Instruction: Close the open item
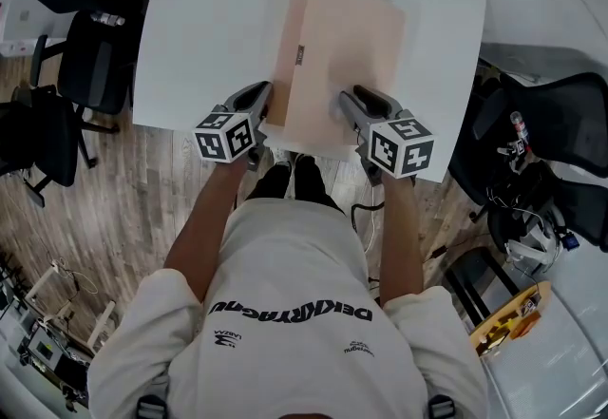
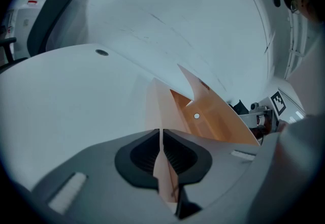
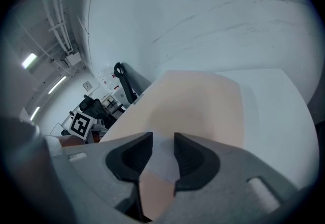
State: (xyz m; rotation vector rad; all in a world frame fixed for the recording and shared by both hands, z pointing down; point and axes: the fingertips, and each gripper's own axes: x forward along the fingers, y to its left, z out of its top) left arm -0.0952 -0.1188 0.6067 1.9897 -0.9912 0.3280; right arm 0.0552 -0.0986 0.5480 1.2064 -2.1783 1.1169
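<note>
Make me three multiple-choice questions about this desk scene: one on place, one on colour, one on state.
1. Where does the folder lie? A on the white table; B on a chair; C on the floor.
2. What colour is the folder? A blue; B peach; C green.
3. How is the left tool? A open and empty; B shut on the folder; C out of view.
Answers: A, the head view shows it there; B, peach in every view; B, its jaws pinch a thin peach edge.
</note>
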